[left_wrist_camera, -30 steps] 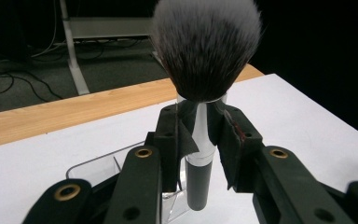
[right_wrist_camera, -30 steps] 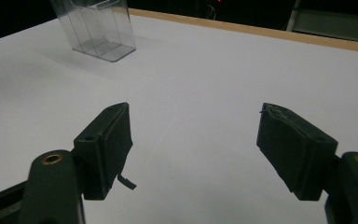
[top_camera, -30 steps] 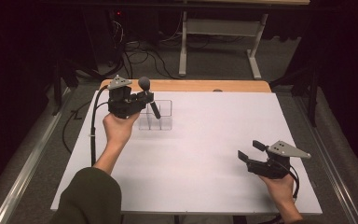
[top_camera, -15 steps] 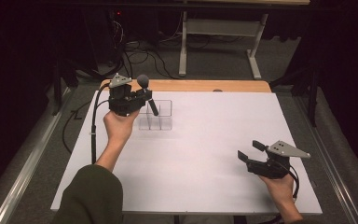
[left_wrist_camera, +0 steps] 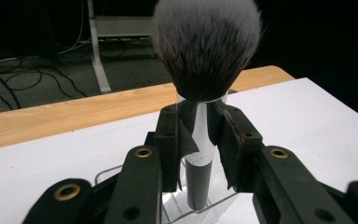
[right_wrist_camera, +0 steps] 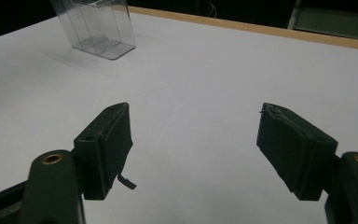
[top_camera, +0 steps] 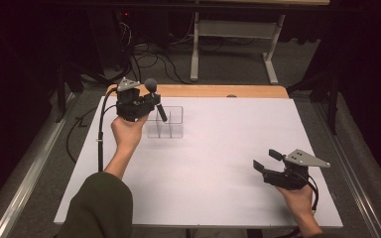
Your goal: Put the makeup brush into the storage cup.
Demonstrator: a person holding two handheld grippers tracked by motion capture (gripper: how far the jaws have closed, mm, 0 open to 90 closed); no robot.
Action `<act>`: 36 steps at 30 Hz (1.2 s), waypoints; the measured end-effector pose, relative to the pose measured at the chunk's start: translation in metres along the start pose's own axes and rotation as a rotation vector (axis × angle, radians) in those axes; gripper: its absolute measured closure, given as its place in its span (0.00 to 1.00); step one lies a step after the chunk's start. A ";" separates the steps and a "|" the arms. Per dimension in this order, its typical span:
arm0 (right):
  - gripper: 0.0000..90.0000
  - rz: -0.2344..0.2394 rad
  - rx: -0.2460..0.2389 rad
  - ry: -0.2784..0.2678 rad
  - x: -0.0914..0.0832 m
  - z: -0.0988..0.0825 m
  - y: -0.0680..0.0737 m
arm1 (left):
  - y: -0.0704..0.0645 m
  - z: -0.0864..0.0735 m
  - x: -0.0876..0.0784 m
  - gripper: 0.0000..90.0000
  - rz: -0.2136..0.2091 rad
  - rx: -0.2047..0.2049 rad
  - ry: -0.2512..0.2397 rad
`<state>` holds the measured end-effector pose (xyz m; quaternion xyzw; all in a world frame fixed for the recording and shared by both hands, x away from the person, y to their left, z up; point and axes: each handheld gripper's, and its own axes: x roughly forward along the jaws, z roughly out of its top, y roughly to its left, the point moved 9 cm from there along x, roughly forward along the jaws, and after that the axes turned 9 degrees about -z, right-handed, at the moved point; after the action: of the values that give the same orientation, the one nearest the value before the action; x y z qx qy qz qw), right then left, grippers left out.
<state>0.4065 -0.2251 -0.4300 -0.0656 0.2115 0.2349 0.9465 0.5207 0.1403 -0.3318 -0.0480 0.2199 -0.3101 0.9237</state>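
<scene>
Left gripper (left_wrist_camera: 200,140) pinching the grey-handled, soft-bristled makeup brush (left_wrist_camera: 208,51); right gripper (right_wrist_camera: 200,149) spread, idle. Lower handle-first, upright, into the clear plastic divided organiser (top_camera: 165,124) just beneath; release after seating.

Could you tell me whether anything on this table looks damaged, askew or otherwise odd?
One small thing: a strip of black pad lining curls loose from a pad of the right gripper. The brush is held upright over the clear organizer, which stands square.

White table (top_camera: 218,163), wooden far edge (top_camera: 213,91), floor cables (top_camera: 151,57), metal stand (top_camera: 233,47).
</scene>
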 end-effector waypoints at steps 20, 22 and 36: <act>0.31 0.008 -0.003 0.007 0.000 -0.001 0.001 | 0.001 -0.008 0.012 0.78 0.005 0.004 0.030; 0.31 0.007 -0.004 0.006 0.000 -0.001 0.001 | 0.001 -0.009 0.012 0.78 0.005 0.003 0.033; 0.31 0.007 -0.004 0.009 0.001 -0.001 0.001 | 0.007 -0.017 0.018 0.78 0.011 -0.016 0.048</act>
<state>0.4059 -0.2239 -0.4313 -0.0678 0.2153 0.2383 0.9446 0.5297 0.1363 -0.3558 -0.0470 0.2448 -0.3044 0.9194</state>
